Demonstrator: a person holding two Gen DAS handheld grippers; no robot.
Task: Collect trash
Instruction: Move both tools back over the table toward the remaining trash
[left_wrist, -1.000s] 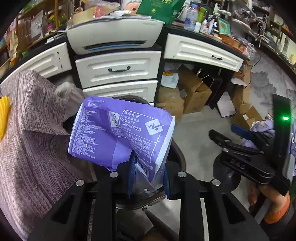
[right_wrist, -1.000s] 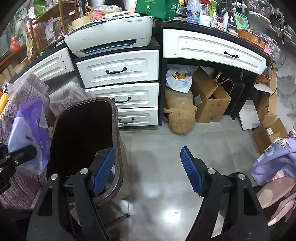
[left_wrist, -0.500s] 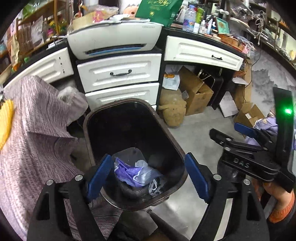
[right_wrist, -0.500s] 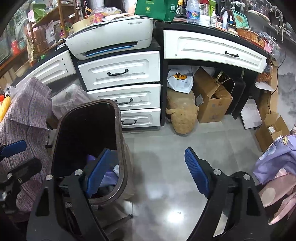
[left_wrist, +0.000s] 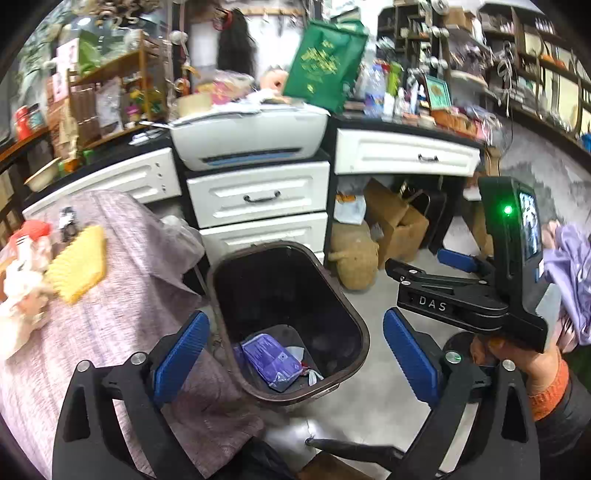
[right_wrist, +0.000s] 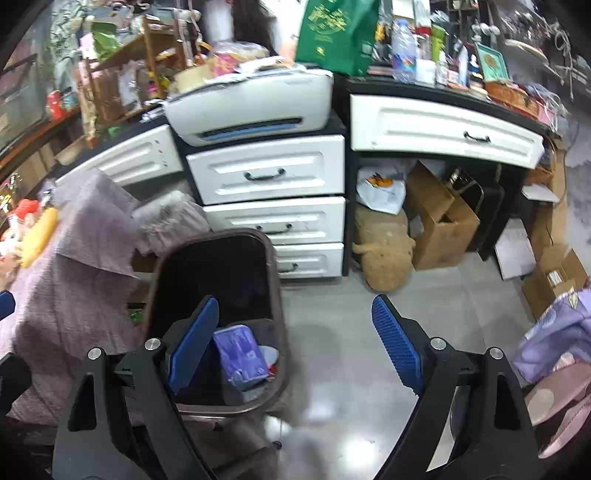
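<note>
A purple plastic bag (left_wrist: 269, 356) lies at the bottom of the brown trash bin (left_wrist: 360, 325) on the floor. It also shows in the right wrist view (right_wrist: 240, 354), inside the bin (right_wrist: 275, 273). My left gripper (left_wrist: 295, 350) is open and empty, above the bin's near rim. My right gripper (right_wrist: 295, 343) is open and empty, above the bin's right side and the floor. The right gripper also shows in the left wrist view (left_wrist: 436, 266), held by a hand to the right of the bin.
A table with a mauve cloth (left_wrist: 110, 302) stands left of the bin, with a yellow item (left_wrist: 79, 264) and red-and-white trash (left_wrist: 26, 266) on it. White drawers (left_wrist: 258, 195) and a printer (left_wrist: 247, 136) stand behind. Cardboard boxes (right_wrist: 443, 218) and a sack (right_wrist: 384, 251) sit under the desk.
My left gripper opened and let go of the purple bag, which dropped into the bin. Both grippers have since lifted and tilted up, showing more of the table and shelves.
</note>
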